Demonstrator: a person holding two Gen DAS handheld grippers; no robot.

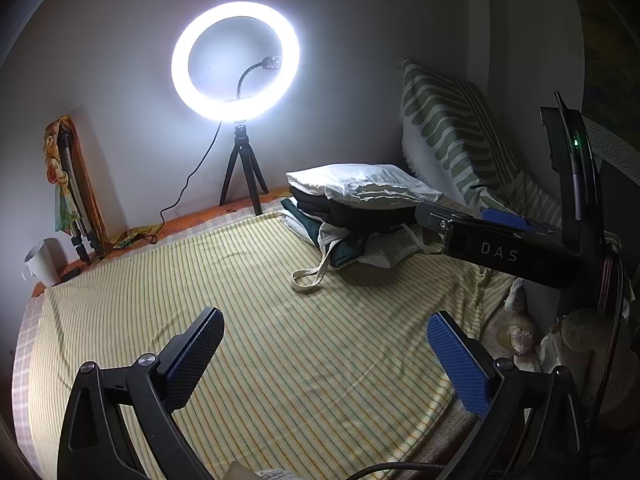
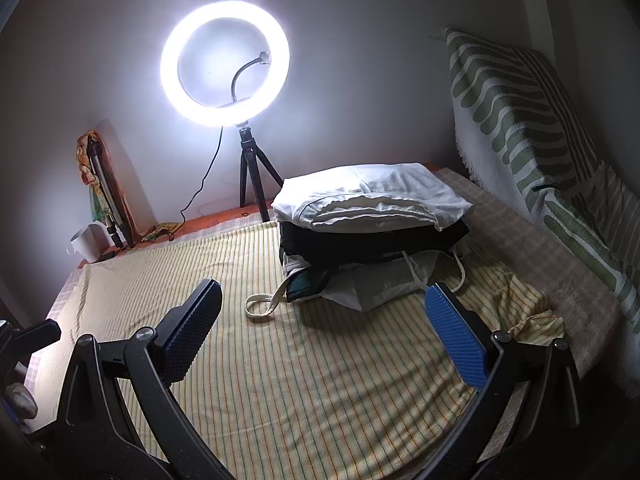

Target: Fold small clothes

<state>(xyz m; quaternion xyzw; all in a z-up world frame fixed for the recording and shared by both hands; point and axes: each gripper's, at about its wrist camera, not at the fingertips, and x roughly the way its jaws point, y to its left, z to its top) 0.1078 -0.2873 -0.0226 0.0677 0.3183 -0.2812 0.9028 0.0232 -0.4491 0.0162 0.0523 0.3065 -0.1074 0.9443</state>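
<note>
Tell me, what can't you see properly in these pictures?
- Lower clothes in the pile: right wrist view, covered by the white top.
- Things beside the bed: left wrist view, dark and blurry.
- Wall behind the ring light: both views, lost in glare.

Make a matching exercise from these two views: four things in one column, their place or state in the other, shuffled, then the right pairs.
Things:
1. ring light
2. white mug
3. white garment
4. tote strap loop

Places or states:
A. lying flat on the striped sheet
B. top of the clothes pile
C. lit, on a small tripod by the wall
D. far left edge of the bed, near the wall

Pairs: 1-C, 2-D, 3-B, 4-A
</note>
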